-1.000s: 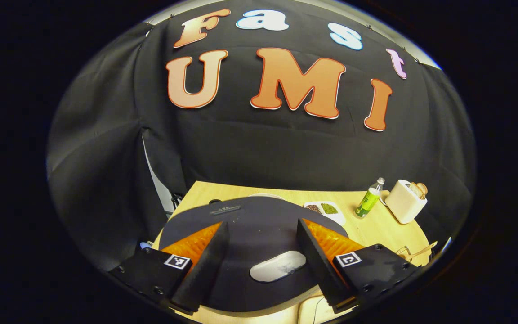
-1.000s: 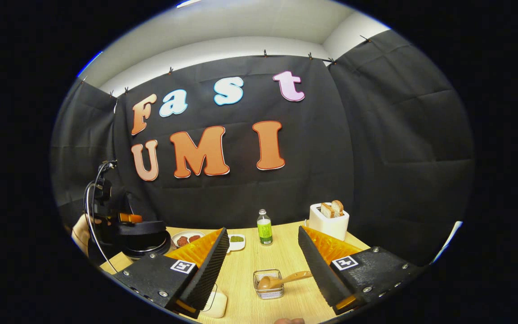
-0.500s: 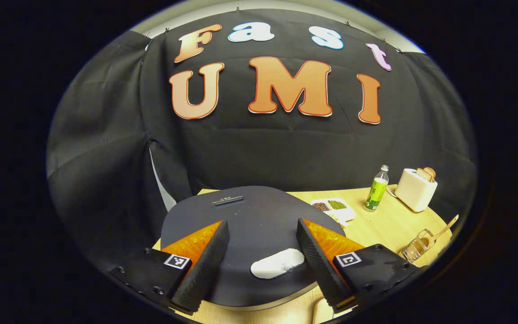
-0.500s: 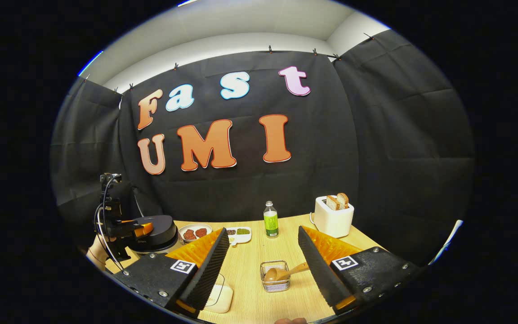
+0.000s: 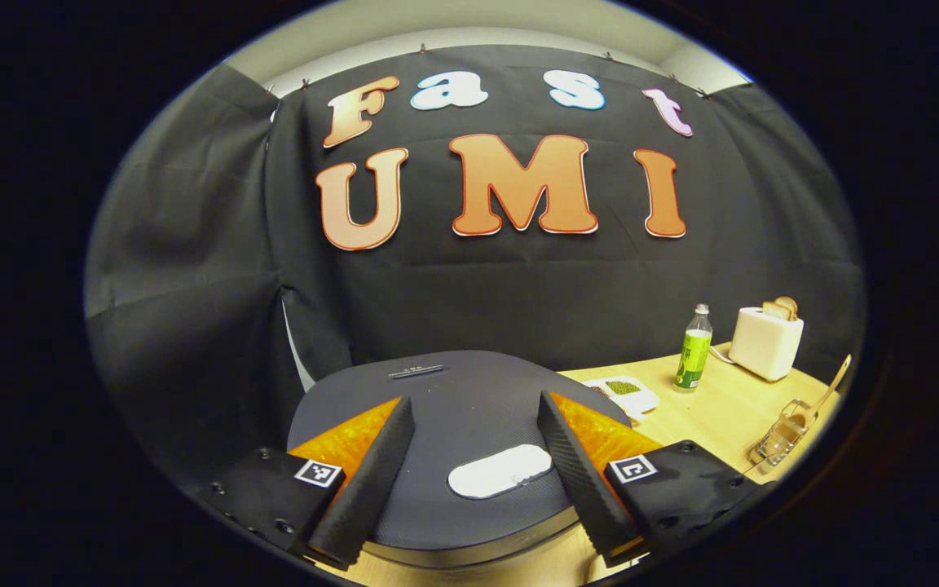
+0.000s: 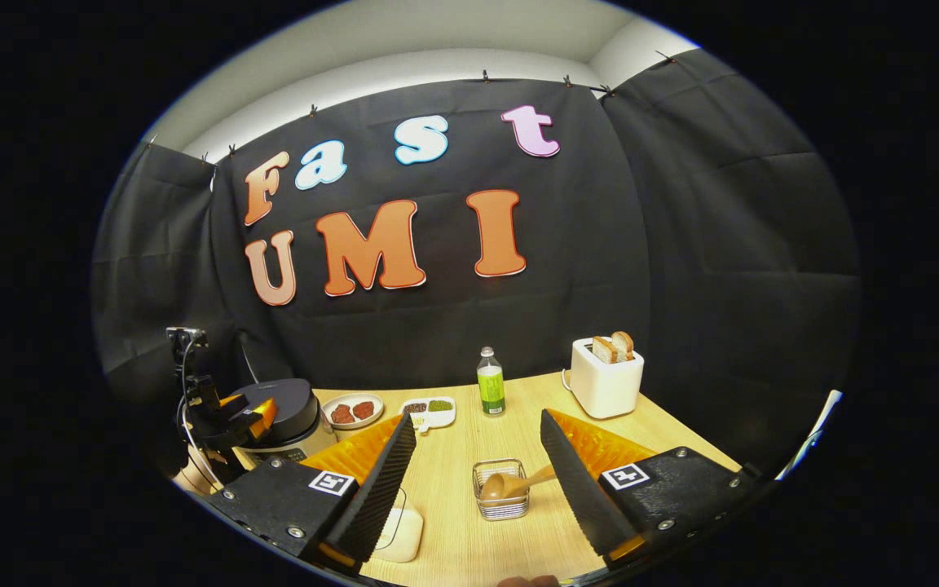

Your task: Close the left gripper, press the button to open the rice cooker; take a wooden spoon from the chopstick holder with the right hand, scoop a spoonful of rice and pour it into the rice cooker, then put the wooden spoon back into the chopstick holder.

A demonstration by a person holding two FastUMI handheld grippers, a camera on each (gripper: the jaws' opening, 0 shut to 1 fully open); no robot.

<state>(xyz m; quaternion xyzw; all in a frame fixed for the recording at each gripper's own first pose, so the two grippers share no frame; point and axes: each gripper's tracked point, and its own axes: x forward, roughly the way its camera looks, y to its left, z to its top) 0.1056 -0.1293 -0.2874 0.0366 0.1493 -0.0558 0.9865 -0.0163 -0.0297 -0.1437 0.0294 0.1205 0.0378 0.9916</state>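
The dark rice cooker [image 5: 453, 391] has its lid down, with a white oval button [image 5: 500, 471] at its front. My left gripper [image 5: 473, 401] hangs open just over the lid, and the button lies between its fingers. Farther right stands the wire chopstick holder [image 5: 783, 424], the wooden spoon [image 5: 836, 379] sticking out of it. My right gripper [image 6: 477, 416] is open and holds nothing. It floats above the table before the holder [image 6: 500, 499], where the spoon [image 6: 510, 484] leans. At far left the rice cooker [image 6: 286, 412] sits under the left gripper [image 6: 241, 416].
A green bottle [image 6: 490, 391] and a white toaster [image 6: 606, 383] holding bread stand at the back. A plate of red food [image 6: 353, 410] and a divided dish [image 6: 429, 412] lie beside the cooker. A pale container [image 6: 400, 531] sits near the table's front edge.
The left gripper view has tilted up and swung left over the lid; the button stays between its fingers. The right gripper has drawn slightly back from the holder. Both stay open.
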